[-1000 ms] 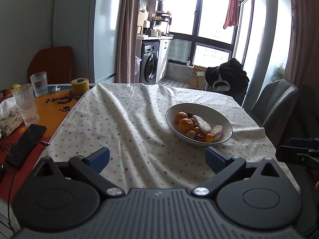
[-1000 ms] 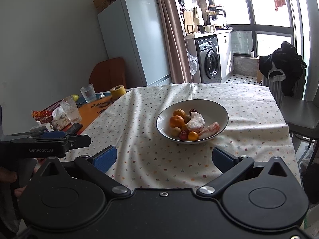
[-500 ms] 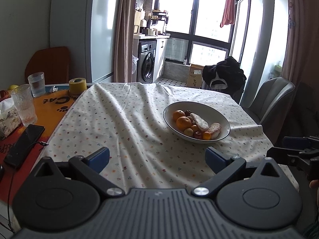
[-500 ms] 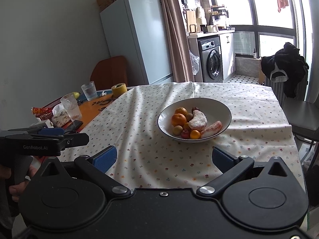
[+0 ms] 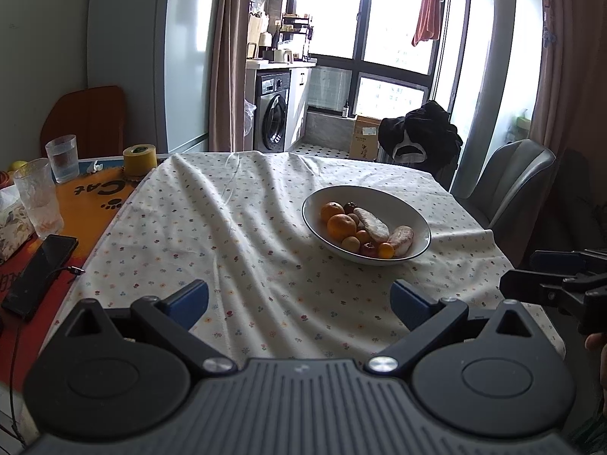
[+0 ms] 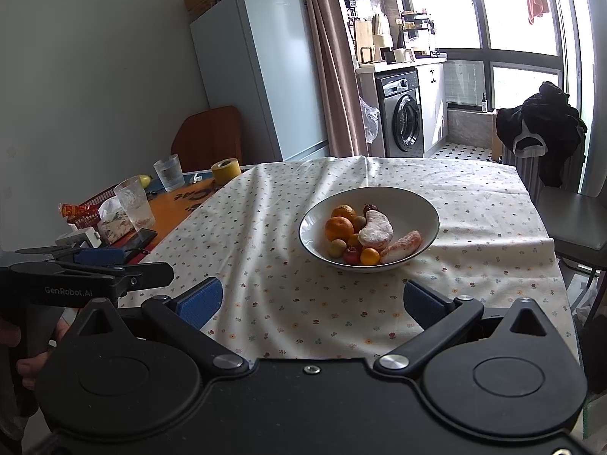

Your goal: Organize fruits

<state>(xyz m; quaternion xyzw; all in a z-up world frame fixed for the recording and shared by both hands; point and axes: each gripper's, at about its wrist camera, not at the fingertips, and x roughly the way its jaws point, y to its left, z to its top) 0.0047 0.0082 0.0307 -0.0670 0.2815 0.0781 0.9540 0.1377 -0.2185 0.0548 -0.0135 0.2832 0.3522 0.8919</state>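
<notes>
On the cloth-covered bench point(image 5: 265, 265), a white bowl point(image 6: 413, 204) held two oranges point(image 6: 338, 228), small fruits and two pale long pieces. Both the left gripper point(image 5: 299, 299) and the right gripper point(image 6: 313, 297) hovered near the bench edge, well apart from the bowl. Their blue fingers point(image 6: 200, 301) were wide apart and held nothing.

Both wrist views toward bowl point(image 5: 419, 223)
</notes>
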